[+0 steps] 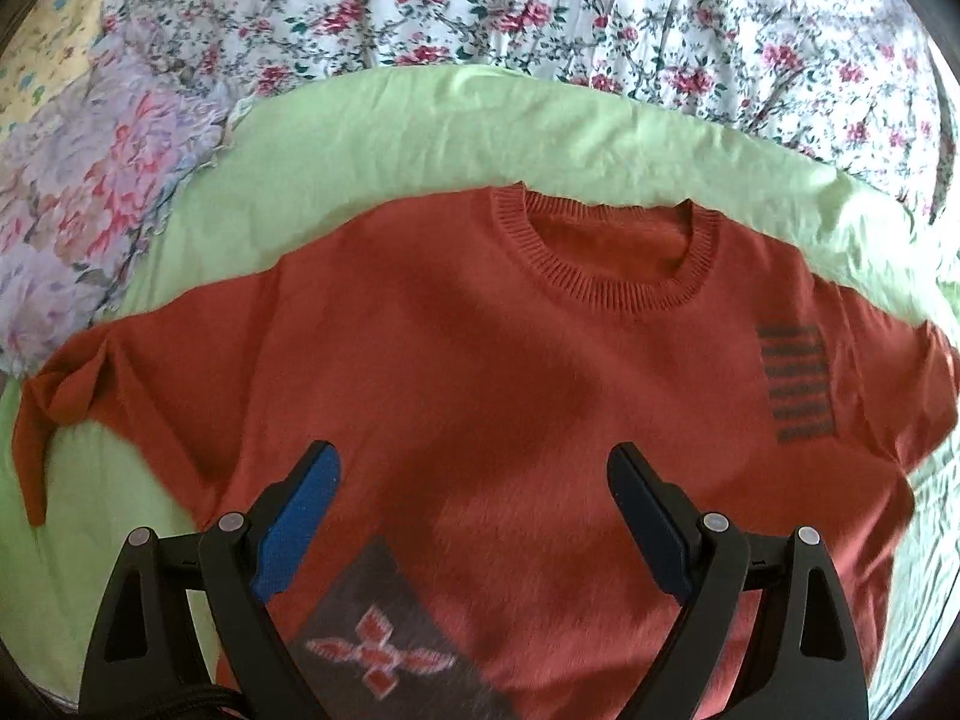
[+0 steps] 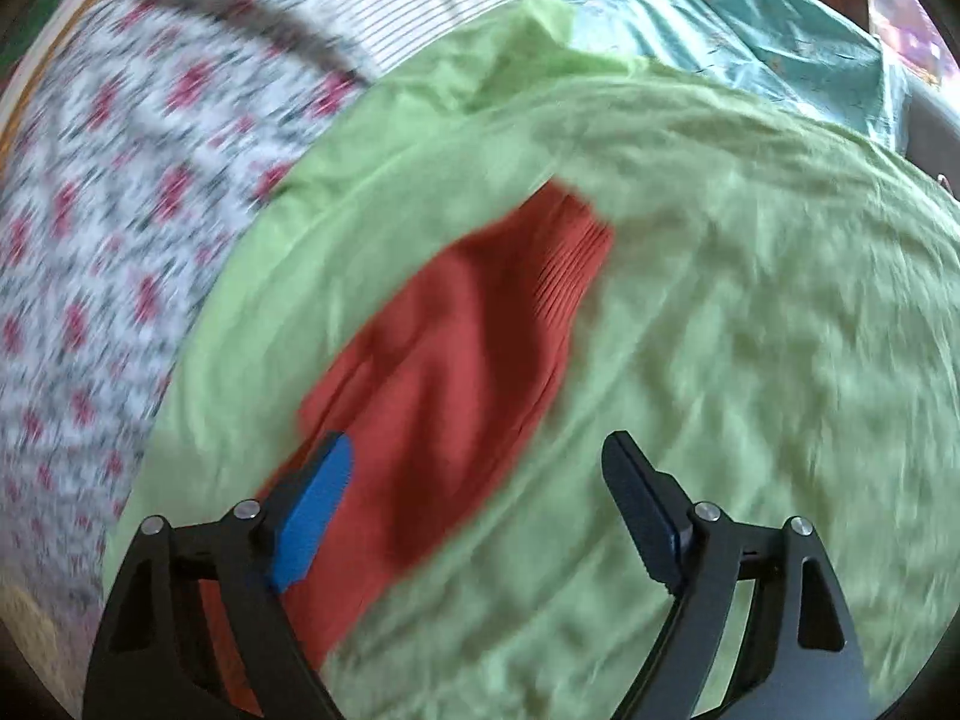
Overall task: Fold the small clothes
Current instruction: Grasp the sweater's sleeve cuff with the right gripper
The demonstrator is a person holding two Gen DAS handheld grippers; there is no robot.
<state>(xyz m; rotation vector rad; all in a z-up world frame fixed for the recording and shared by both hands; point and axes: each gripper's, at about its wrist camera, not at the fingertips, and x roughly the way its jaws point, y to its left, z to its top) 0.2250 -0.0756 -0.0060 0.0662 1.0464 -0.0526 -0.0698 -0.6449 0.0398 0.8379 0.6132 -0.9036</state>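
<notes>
My left gripper (image 1: 474,468) and right gripper (image 2: 477,462) (jaws wide, empty) hover over a rust knit sweater (image 1: 480,360), ribbed collar ahead, on a crumpled green sheet (image 1: 420,120).

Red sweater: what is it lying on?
The red sweater lies spread flat on a light green sheet, itself over a floral bedspread. Whatever sits directly beneath the sweater's body is covered.

A rust-red sweater (image 1: 480,372), marked with dark grey stripes (image 1: 795,384) and a grey patch (image 1: 384,642) bearing a red-and-white flower, is seen on a light green sheet (image 1: 540,138) bordered by white bedding (image 1: 540,6) printed with pink flowers.
</notes>
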